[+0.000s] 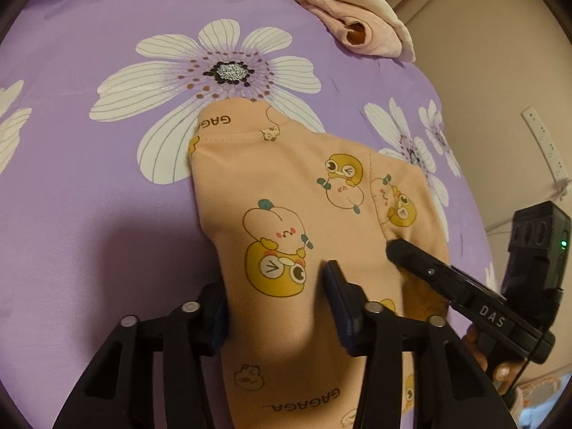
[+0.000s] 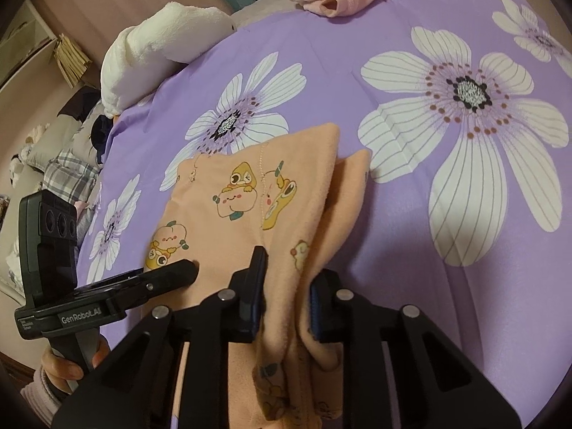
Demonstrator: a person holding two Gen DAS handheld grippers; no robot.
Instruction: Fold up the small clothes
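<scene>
A small peach garment (image 1: 286,186) printed with cartoon ducks and peaches lies partly lifted on the purple floral bedsheet (image 1: 89,214). My left gripper (image 1: 273,279) is shut on its near edge, and the cloth bulges between the pads. A finger (image 1: 411,257) of my right gripper rests on the garment's right side. In the right wrist view, the right gripper (image 2: 289,264) is shut on a bunched fold of the same garment (image 2: 243,200), which hangs down between its jaws. A finger (image 2: 171,271) of the left gripper presses the cloth's left edge.
Rolled pink clothing (image 1: 361,32) lies at the far edge of the bed. A white plush toy (image 2: 157,46) sits at the sheet's (image 2: 464,232) far left corner, with plaid bedding (image 2: 68,175) beyond. A white power strip (image 1: 543,143) lies off the bed's right side.
</scene>
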